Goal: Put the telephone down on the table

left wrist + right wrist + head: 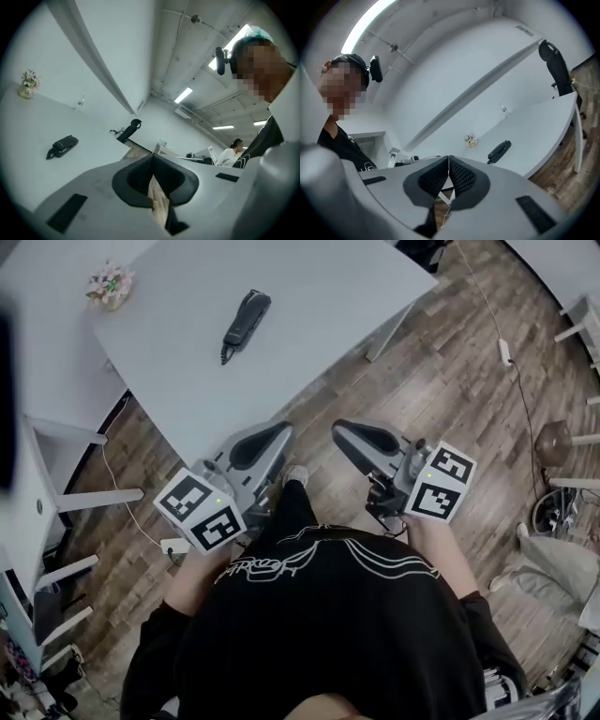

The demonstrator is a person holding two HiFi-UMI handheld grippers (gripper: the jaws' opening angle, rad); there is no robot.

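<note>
Telephone (246,322) lies flat on the table (337,296), job looks done, so left gripper (281,431) and right gripper (340,428) hang back off its edge, fingers (132,182) clenched on nothing

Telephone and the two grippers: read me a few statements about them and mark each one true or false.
1. The black telephone lies flat on the white table. True.
2. The left gripper is shut on the telephone. False: its jaws are together on nothing, and the telephone lies apart from it on the table.
3. The right gripper has its jaws wide apart. False: they are together, with nothing between them.
4. In the head view, the flowers are to the left of the telephone. True.
</note>
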